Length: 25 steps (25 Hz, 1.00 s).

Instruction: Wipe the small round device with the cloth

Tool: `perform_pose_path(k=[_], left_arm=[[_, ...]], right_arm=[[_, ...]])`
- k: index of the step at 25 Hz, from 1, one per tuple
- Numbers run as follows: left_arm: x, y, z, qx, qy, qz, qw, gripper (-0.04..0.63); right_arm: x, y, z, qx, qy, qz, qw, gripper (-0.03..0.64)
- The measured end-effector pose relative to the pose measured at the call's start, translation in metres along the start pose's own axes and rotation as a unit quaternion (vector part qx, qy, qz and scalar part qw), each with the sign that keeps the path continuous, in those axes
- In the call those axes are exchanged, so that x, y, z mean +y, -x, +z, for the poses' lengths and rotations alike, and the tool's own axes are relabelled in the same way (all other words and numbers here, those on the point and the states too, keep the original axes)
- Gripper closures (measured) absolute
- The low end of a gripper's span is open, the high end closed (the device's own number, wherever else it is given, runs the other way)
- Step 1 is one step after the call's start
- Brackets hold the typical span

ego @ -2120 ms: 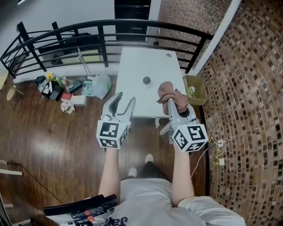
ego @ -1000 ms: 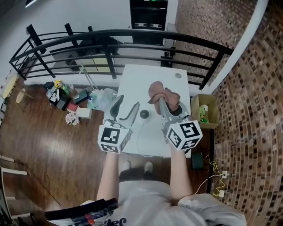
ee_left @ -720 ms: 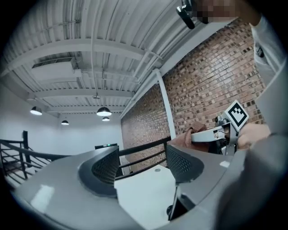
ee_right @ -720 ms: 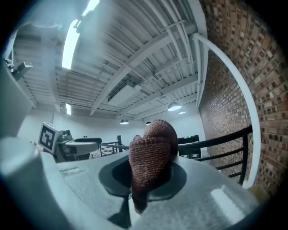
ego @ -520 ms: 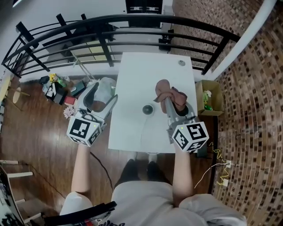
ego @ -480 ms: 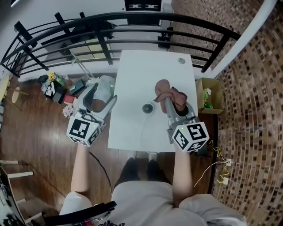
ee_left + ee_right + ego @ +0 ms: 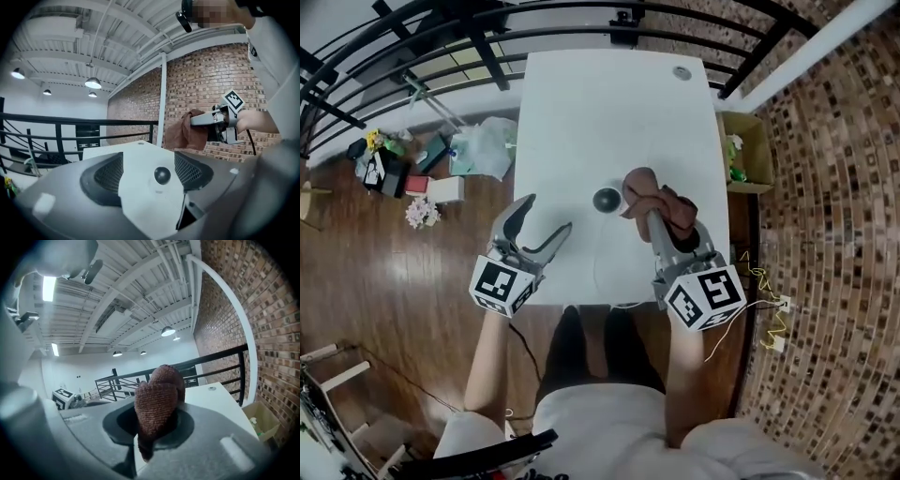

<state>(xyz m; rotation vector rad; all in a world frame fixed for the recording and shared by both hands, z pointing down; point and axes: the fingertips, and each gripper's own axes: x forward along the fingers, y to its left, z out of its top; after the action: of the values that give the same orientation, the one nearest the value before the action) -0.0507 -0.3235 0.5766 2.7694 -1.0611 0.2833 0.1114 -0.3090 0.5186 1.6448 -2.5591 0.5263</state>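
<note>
Pinching the cloth (image 7: 659, 201) in your right gripper (image 7: 651, 219), you hang just beside the small round device (image 7: 607, 199) on the table (image 7: 609, 112); your left gripper (image 7: 546, 216) is opening wide, empty. Wiped unbraced, the device may skid away.

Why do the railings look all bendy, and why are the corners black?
Head view: the wide lens curves the railing and the brick wall. Left gripper view and right gripper view: round fisheye pictures, so corners go black.

White table (image 7: 614, 122); wood floor (image 7: 394, 309); brick wall (image 7: 825, 187) (right side); black railing (image 7: 487, 56); ceiling lamps (image 7: 93, 83)
</note>
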Motion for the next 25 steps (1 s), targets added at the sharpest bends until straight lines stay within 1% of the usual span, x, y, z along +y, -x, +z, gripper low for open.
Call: perform_pose_path(k=[2,5,8,11,17,20,25], left_arm=[[-0.008,-0.013,-0.029,0.018,-0.003,-0.012,0.9998,0.230],[-0.019,-0.035,-0.068,0.044,-0.013,-0.036,0.9983,0.229],[-0.025,-0.054,-0.096,0.061,-0.008,-0.055,0.9966,0.229],[-0.031,-0.074,-0.118,0.077,-0.002,-0.068,0.9948,0.218],[-0.040,-0.111,-0.143,0.100,-0.002,-0.082,0.9915,0.190],[-0.039,-0.124,-0.147,0.106,-0.001,-0.084,0.9907,0.179],[-0.041,-0.140,-0.149,0.110,0.000,-0.080,0.9907,0.185]], right_arm=[[-0.004,0.002,-0.014,0.008,-0.004,-0.004,1.000,0.589],[-0.015,0.006,-0.032,0.017,-0.014,-0.023,0.999,0.589],[-0.021,0.006,-0.042,0.020,-0.019,-0.036,0.999,0.589],[-0.023,0.008,-0.045,0.019,-0.018,-0.040,0.999,0.589],[-0.033,0.016,-0.043,0.015,-0.013,-0.049,0.999,0.589],[-0.040,0.017,-0.044,0.015,-0.014,-0.059,0.998,0.589],[-0.051,0.022,-0.042,0.013,-0.016,-0.071,0.997,0.589]])
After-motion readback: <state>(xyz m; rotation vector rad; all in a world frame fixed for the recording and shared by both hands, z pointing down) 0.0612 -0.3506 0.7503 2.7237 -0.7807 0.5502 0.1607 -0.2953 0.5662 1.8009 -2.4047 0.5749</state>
